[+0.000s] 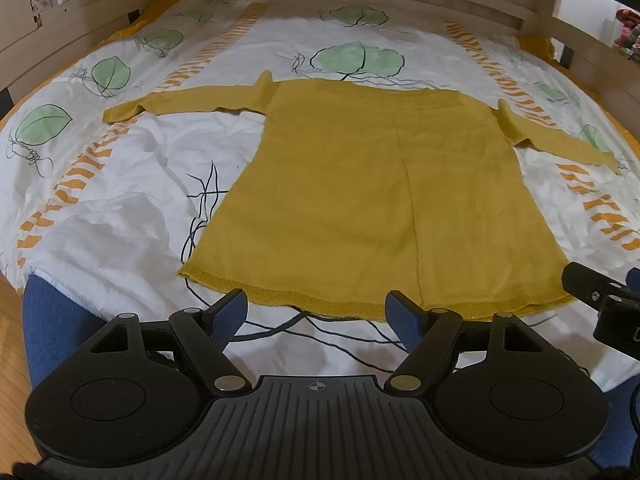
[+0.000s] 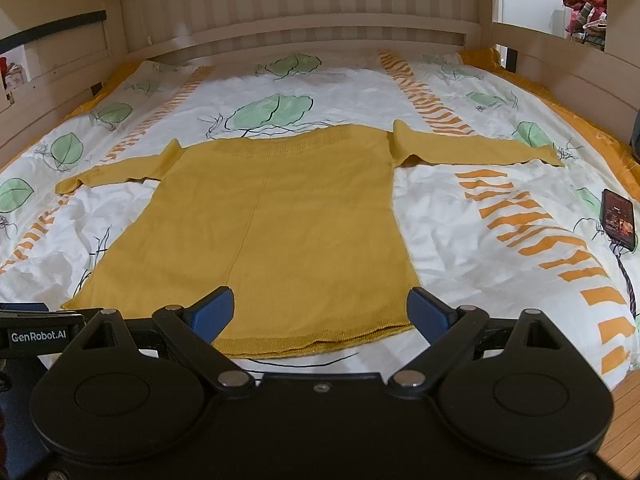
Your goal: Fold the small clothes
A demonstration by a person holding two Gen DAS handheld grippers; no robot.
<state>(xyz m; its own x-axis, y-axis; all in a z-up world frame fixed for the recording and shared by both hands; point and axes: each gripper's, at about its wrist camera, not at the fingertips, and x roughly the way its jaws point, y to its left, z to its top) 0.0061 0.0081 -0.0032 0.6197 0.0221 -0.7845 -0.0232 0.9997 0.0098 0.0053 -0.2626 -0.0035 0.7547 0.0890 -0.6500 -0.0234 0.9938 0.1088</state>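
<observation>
A mustard-yellow knit sweater (image 1: 372,184) lies flat on the bed with both sleeves spread out sideways and its hem nearest me. In the right wrist view the same sweater (image 2: 280,232) fills the middle. My left gripper (image 1: 318,312) hovers open just before the hem, nothing between its blue pads. Over the hem's right half my right gripper (image 2: 320,312) also stands open and empty. Part of the right gripper (image 1: 600,300) shows at the left wrist view's right edge, and the left gripper's body (image 2: 40,334) at the other view's left edge.
A white bedcover (image 1: 120,208) with green leaves and orange stripes covers the bed. Wooden rails (image 2: 280,36) enclose the far end and sides. A phone (image 2: 619,218) with a cable lies on the cover at the right. Wooden floor (image 2: 624,420) shows beside the bed.
</observation>
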